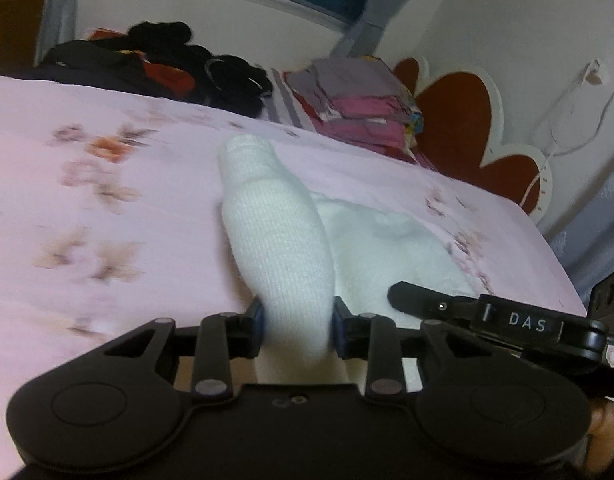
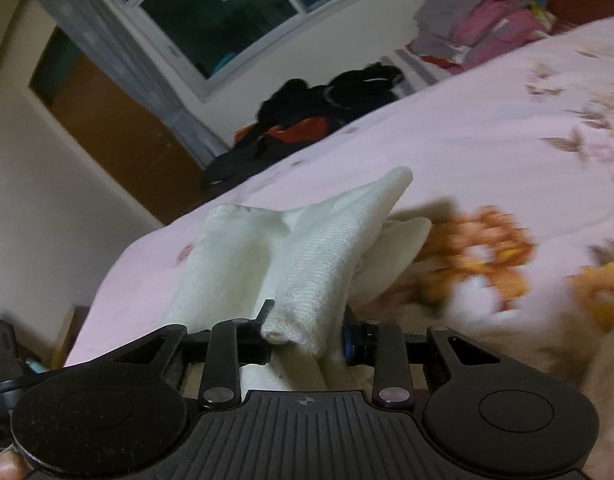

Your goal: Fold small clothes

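A white knit sock (image 1: 275, 232) lies on the pink floral bedsheet (image 1: 107, 200). My left gripper (image 1: 297, 326) is shut on one end of it, and the sock stretches forward from the jaws. A second white fuzzy piece (image 1: 391, 240) lies just to its right. The other gripper's black finger marked DAS (image 1: 467, 312) comes in from the right edge. In the right wrist view my right gripper (image 2: 307, 334) is shut on the ribbed end of the white sock (image 2: 331, 256), with white cloth (image 2: 227, 256) bunched to its left.
A stack of folded pink and grey clothes (image 1: 359, 104) sits at the back right of the bed. A heap of black and red clothes (image 1: 155, 64) lies at the back left. The bed's right edge (image 1: 547, 248) is near. A window (image 2: 211, 12) is behind.
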